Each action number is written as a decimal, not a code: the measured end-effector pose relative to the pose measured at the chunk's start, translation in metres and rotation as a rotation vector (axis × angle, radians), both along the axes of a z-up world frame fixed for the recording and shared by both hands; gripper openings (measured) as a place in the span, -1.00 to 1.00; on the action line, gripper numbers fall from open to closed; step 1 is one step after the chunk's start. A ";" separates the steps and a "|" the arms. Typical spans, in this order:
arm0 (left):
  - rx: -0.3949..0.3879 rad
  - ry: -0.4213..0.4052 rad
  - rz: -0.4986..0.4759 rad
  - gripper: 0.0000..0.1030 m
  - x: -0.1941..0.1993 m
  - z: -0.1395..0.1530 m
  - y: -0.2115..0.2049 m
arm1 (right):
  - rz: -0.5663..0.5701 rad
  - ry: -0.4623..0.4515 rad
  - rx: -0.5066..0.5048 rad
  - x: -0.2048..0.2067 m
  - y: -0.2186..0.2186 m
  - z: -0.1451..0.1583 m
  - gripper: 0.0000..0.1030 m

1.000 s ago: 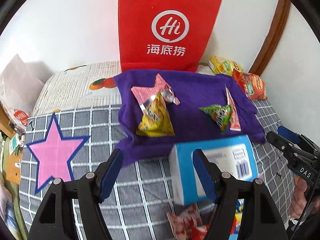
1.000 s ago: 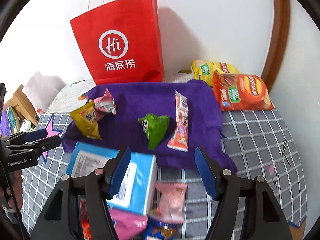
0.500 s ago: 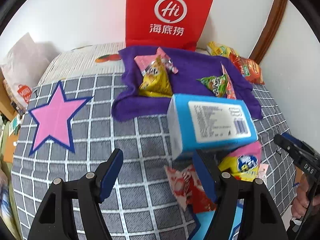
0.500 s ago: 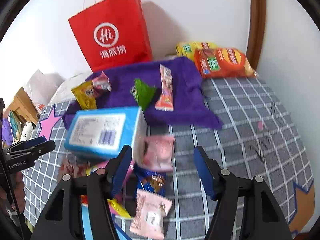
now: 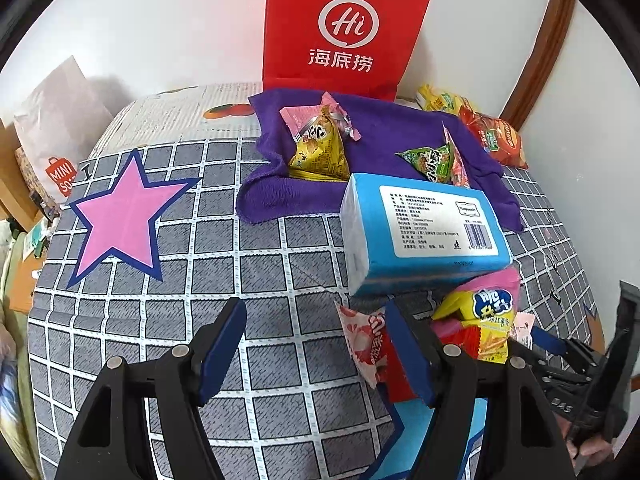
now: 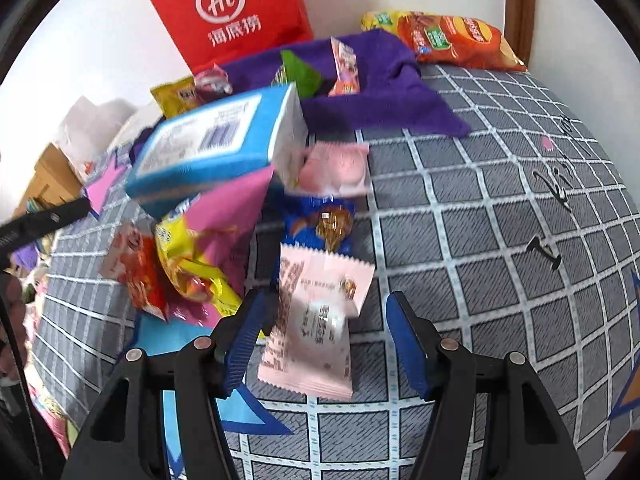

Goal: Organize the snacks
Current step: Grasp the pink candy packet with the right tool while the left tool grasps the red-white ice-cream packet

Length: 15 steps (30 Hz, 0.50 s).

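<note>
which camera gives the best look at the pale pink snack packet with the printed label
The right wrist view. The pale pink snack packet lies whole and close between the open fingers of the right gripper. The left wrist view shows at most a pink sliver at its right edge, not identifiable.

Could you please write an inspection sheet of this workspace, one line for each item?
Surface: grey checked cloth with a pink star.
Job's things: snack packets heaped beside the blue box; four on the purple towel; pale pink packet nearest.
Clutter: red paper bag; chip bags at the far edge.
Grippers: left gripper and right gripper, jaws open, holding nothing.
Cables: nothing seen.
Surroundings: white wall, wooden trim.
</note>
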<state>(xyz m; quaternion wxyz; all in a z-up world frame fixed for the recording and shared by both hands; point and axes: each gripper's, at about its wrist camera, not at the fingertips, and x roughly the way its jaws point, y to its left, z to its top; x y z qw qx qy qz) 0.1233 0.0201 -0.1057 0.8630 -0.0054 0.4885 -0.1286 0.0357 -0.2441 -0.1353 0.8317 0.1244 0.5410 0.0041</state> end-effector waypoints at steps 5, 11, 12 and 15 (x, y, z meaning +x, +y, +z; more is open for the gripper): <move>0.003 0.004 -0.001 0.36 -0.006 -0.003 0.002 | 0.001 -0.011 -0.056 -0.002 0.008 -0.008 0.16; -0.007 0.023 -0.008 0.36 -0.008 -0.012 -0.003 | 0.068 -0.030 -0.146 -0.007 0.017 -0.008 -0.18; -0.008 0.022 -0.012 0.36 -0.008 -0.013 -0.004 | 0.066 -0.025 -0.136 -0.007 0.014 -0.007 -0.22; -0.007 0.034 -0.020 0.36 -0.006 -0.017 -0.009 | 0.032 -0.027 -0.162 -0.009 0.001 -0.005 -0.24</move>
